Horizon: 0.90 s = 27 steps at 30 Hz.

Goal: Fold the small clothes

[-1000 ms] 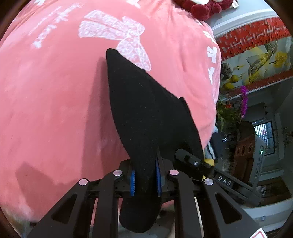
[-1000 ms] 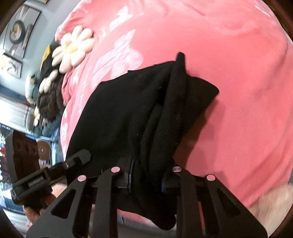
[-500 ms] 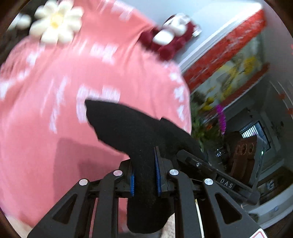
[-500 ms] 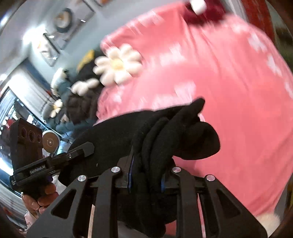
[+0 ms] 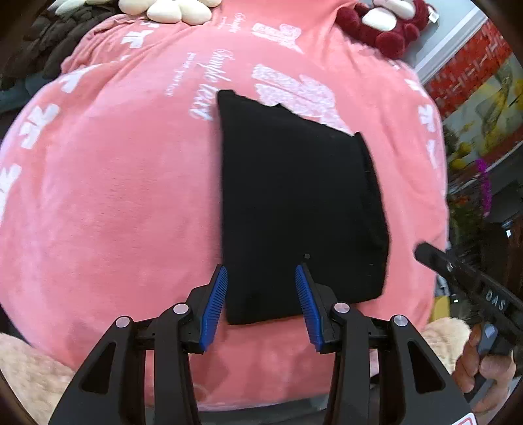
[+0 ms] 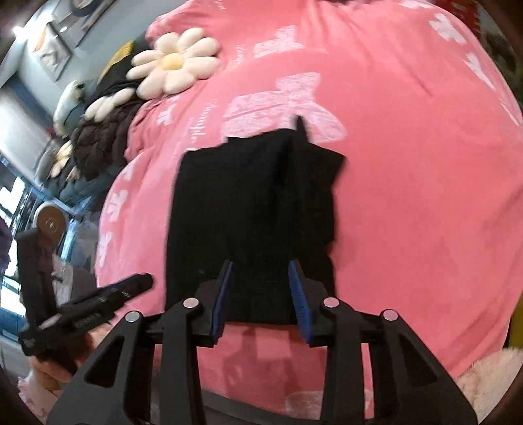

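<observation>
A small black garment [image 5: 294,202] lies flat and folded on the pink blanket [image 5: 114,196]; it also shows in the right wrist view [image 6: 251,209] with one corner sticking up at its far edge. My left gripper [image 5: 261,304] is open and empty, its blue pads either side of the garment's near left edge. My right gripper [image 6: 261,297] is open and empty over the garment's near edge. The right gripper shows at the right of the left wrist view [image 5: 467,287], and the left gripper at the left of the right wrist view [image 6: 85,304].
A daisy-shaped cushion [image 6: 173,65] and a dark knitted cushion [image 6: 98,140] lie at the blanket's far left. A dark red plush [image 5: 382,29] sits at the far edge. A fluffy pale rug [image 5: 29,376] borders the near side. Shelves and plants [image 5: 470,196] stand to the right.
Both grippers held the black garment up off the blanket; now it lies flat on the blanket, and both grippers have opened and let it go.
</observation>
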Each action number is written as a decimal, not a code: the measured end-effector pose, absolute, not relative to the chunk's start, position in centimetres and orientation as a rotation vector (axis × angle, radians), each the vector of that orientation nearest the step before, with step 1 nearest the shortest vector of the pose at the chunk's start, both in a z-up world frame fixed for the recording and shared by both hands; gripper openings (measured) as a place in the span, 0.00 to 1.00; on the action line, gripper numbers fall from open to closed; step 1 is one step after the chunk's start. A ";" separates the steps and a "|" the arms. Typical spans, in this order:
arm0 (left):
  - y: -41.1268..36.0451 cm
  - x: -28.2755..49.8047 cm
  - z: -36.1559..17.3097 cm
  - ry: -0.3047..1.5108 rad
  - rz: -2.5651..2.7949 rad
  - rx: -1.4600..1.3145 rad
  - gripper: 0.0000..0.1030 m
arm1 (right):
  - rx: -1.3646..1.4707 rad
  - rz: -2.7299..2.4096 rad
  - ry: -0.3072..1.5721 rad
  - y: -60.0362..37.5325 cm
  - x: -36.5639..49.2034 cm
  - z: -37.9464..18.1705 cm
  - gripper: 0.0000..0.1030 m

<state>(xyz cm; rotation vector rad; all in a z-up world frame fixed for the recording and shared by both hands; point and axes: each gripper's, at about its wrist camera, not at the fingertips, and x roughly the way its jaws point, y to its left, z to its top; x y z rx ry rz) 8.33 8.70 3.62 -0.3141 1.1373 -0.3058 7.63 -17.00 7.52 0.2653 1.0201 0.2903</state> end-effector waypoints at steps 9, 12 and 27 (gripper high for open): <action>6.5 10.4 2.1 1.183 -0.274 -0.228 0.44 | 0.092 0.166 1.162 -16.0 16.2 0.1 0.26; 6.7 10.8 1.6 1.202 -0.266 -0.236 0.45 | 0.273 0.167 1.096 -18.9 14.5 1.9 0.28; 9.8 12.9 0.8 1.243 -0.363 -0.311 0.10 | 0.348 0.309 1.208 -17.9 8.2 -0.6 0.13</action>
